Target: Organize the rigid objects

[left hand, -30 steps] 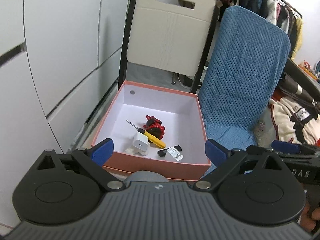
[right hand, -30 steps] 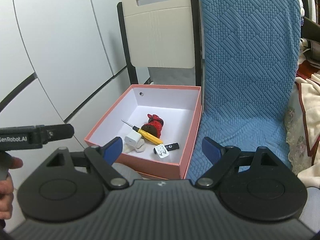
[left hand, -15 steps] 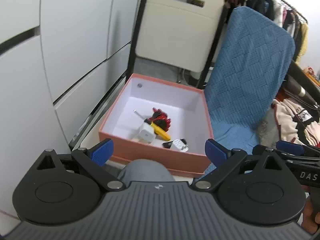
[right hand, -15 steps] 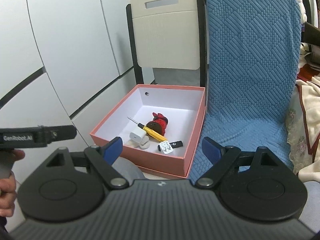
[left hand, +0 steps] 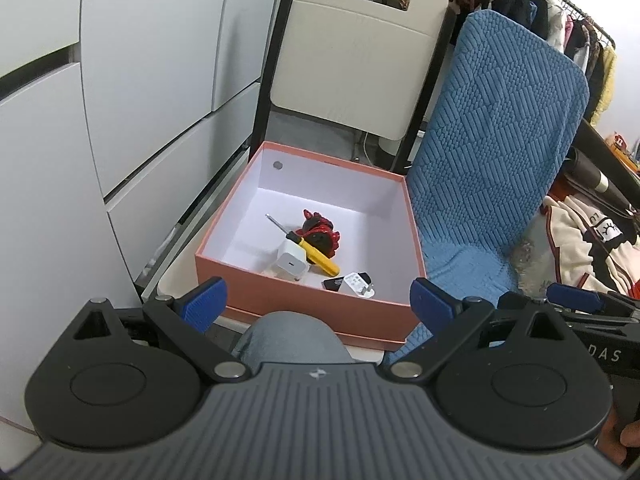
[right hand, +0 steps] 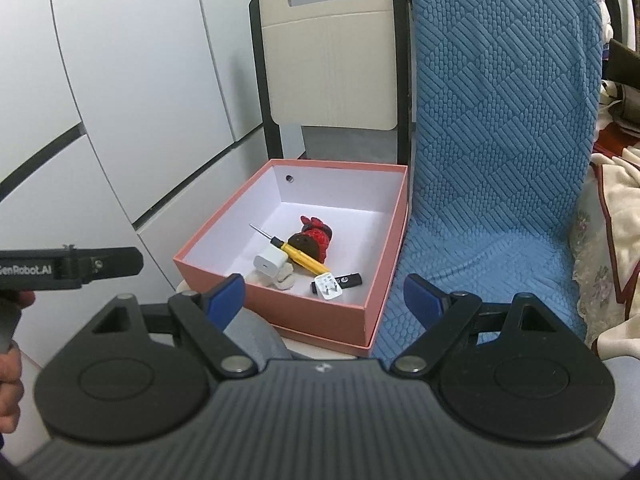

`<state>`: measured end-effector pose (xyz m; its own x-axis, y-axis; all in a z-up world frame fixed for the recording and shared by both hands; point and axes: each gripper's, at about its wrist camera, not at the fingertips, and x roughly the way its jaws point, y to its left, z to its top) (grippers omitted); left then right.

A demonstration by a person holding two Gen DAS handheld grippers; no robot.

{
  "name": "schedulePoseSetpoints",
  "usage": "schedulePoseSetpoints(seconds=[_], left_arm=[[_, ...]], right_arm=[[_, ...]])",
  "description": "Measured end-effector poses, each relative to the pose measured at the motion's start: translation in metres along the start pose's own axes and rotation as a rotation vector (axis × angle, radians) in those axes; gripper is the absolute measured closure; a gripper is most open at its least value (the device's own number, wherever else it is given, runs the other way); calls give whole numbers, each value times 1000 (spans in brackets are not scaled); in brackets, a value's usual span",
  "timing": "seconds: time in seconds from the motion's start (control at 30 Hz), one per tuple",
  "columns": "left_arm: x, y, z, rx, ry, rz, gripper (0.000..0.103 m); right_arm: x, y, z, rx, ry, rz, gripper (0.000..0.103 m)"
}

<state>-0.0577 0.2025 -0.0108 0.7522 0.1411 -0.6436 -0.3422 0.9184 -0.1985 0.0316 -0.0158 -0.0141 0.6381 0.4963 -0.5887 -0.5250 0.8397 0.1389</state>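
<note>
While the left gripper (left hand: 318, 304) hangs spread and empty short of the box (left hand: 304, 312), where screwdriver (left hand: 314, 250), charger (left hand: 291, 265) and toy (left hand: 320, 232) lie, the right gripper (right hand: 324, 300) likewise gapes empty, fitting either gathering finished or unpacking ahead.

A salmon-pink box (right hand: 320, 312) is showing a white interior, holding a yellow-handled screwdriver (right hand: 304, 259) beside a blue quilted chair cover (right hand: 500, 160).

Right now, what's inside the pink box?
Inside the pink box lie a yellow screwdriver, a red and black toy, a white charger, a white plug and a black USB stick. Something pale beneath the charger stays partly covered.
</note>
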Motion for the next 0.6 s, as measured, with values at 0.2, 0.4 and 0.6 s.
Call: schedulePoseSetpoints(seconds=[0.2, 0.4, 0.6], left_arm=[[-1, -3, 1, 0, -4, -19, 3], [0, -3, 1, -5, -2, -25, 3], [0, -3, 1, -12, -4, -29, 3]], right_arm=[[1, 0, -1, 2, 2, -4, 15], [2, -2, -1, 8, 8, -5, 15], [3, -1, -1, 4, 6, -10, 15]])
